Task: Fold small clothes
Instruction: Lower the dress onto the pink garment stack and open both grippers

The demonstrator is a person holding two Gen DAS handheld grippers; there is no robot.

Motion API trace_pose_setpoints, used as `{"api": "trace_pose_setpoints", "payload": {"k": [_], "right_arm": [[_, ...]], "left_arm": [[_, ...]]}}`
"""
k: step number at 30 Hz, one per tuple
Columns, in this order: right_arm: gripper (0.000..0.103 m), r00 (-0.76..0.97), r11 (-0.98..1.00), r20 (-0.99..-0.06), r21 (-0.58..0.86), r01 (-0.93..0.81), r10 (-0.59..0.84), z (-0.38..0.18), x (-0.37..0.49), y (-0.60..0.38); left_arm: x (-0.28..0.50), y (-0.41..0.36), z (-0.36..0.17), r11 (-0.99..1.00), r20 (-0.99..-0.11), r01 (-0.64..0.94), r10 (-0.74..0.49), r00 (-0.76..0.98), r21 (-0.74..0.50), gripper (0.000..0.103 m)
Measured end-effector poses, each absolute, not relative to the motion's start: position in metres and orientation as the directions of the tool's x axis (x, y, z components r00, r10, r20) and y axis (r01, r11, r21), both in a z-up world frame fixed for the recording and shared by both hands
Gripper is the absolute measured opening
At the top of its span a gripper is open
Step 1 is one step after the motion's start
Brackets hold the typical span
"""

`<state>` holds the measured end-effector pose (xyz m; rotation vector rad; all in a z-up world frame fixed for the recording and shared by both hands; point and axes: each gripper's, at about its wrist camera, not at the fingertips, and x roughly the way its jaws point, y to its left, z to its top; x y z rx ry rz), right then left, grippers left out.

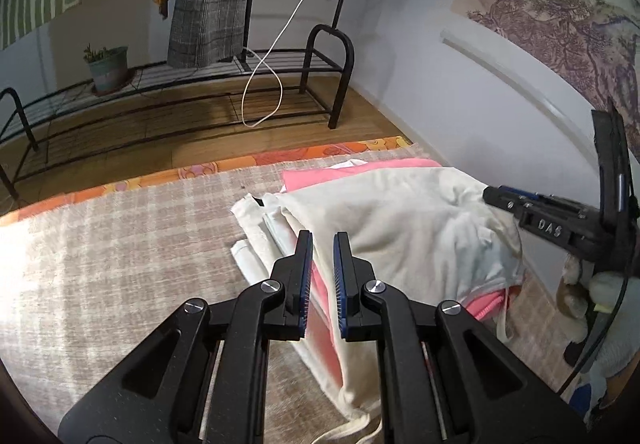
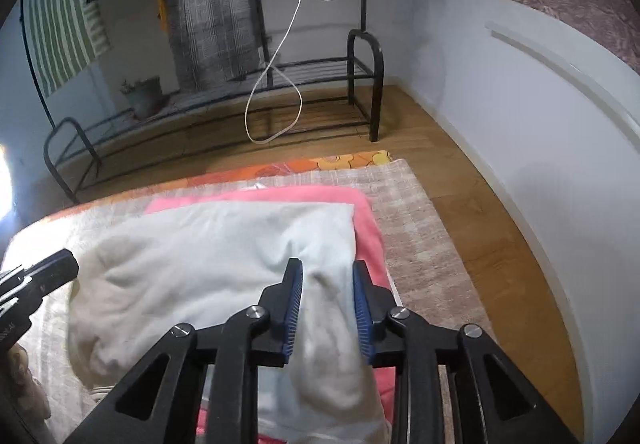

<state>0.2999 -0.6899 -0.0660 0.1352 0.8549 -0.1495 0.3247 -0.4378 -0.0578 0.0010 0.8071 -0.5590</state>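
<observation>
A cream white garment (image 1: 408, 228) lies crumpled on top of a pile of folded clothes, over a pink garment (image 1: 352, 173), on a checked beige blanket (image 1: 120, 244). My left gripper (image 1: 323, 240) is open over the pile's left edge, with cloth showing between its fingers. My right gripper (image 2: 327, 270) is open with a fold of the white garment (image 2: 224, 244) bulging up between its fingers. The pink garment (image 2: 370, 228) lies under it. The right gripper also shows in the left wrist view (image 1: 492, 195), at the garment's right side.
A black metal rack (image 1: 192, 83) stands on the wooden floor beyond the blanket, with a potted plant (image 1: 107, 65) and a hanging white cable (image 1: 272, 55). A white wall (image 2: 520, 123) runs along the right. A plush toy (image 1: 580, 284) sits at the right.
</observation>
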Motion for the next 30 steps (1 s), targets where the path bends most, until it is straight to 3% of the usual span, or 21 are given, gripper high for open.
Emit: {"api": "trace_pose_setpoints", "payload": {"k": [21,30], "right_arm": [[0.025,0.765,0.981,-0.638,0.075,0.179,-0.091,0.06,0.179,-0.615],[0.028,0.783,0.983,-0.609,0.021,0.181,-0.131,0.079,0.107,-0.539]], "left_arm": [[0.199,-0.339,0.05,0.83,-0.549,0.54,-0.518,0.656,-0.138,0.008],[0.132,-0.272,0.069,0.823,-0.521,0.553,-0.53,0.669,-0.127,0.009]]}}
